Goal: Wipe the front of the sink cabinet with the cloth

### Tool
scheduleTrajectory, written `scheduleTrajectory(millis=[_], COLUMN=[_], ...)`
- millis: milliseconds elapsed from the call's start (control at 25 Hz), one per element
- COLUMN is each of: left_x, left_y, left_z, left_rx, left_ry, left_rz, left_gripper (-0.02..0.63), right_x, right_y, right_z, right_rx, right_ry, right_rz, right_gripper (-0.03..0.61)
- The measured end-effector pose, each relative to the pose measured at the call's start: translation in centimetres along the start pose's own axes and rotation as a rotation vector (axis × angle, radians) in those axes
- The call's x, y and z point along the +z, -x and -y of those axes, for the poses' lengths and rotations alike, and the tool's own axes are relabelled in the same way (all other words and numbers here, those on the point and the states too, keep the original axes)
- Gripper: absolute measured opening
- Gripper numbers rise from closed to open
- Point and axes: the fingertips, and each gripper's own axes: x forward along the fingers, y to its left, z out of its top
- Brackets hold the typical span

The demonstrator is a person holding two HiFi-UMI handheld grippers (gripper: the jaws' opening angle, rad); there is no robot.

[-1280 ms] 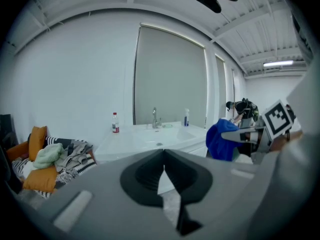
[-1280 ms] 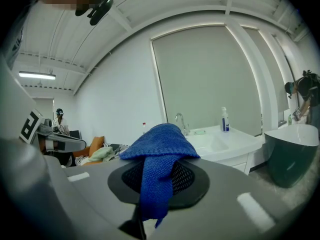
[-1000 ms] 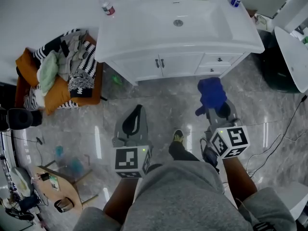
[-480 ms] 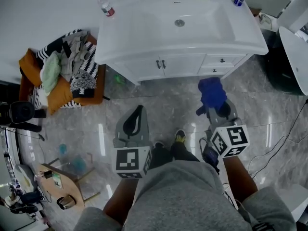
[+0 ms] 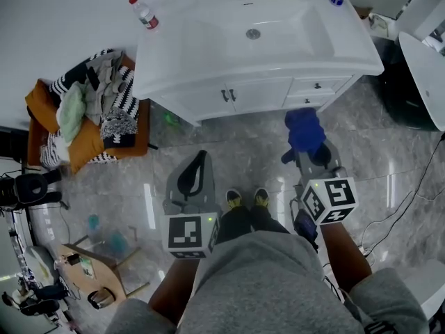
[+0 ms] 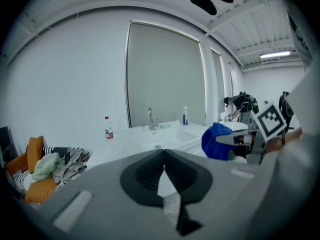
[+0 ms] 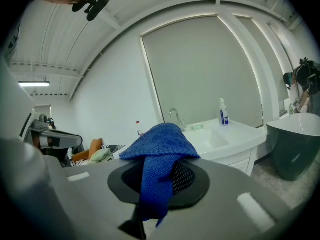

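The right gripper (image 5: 313,157) is clamped on the blue cloth (image 5: 304,132), which hangs over its jaws, near the sink cabinet (image 5: 257,94) but not touching it. The left gripper (image 5: 197,162) has its jaws together and holds nothing. The wiping seems not yet started; the whole front is left.

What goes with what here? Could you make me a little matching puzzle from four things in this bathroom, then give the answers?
Things:
1. cloth
2. red-capped bottle
3. heap of clothes
4. left gripper

Descriptions:
A. jaws shut, nothing between them
B. on the sink counter's left back corner
C. blue, clamped in the right gripper
D. piled on the orange seat beside the cabinet

Pairs: 1-C, 2-B, 3-D, 4-A.
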Motion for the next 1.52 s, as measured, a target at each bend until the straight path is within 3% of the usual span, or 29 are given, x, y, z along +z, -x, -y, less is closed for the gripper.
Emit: scheduleTrajectory(millis=[720,1120,1520], left_x=[-2.2,-3.9,-7.0], left_y=[-1.6,-0.5,-2.1], left_z=[-3.2,-6.9,-9.8], left_rx=[-0.083,-0.092,-0.05], left_ry=[0.012,0.071,0.091], left_rz=[-0.013,0.024,-0.012], left_gripper=[0.011,0.011,0.011], right_x=[-1.0,-0.8,-2.0], right_y=[-2.3,-2.3,-4.3], right_z=[-2.4,-5.3,-3.4], right_rx=[-0.05,-0.109,-0.137], right_ry=[0.038,0.093,0.1], right_rz=[-0.04,-0.047,-0.08], right_gripper=[0.069,0.071,0.071])
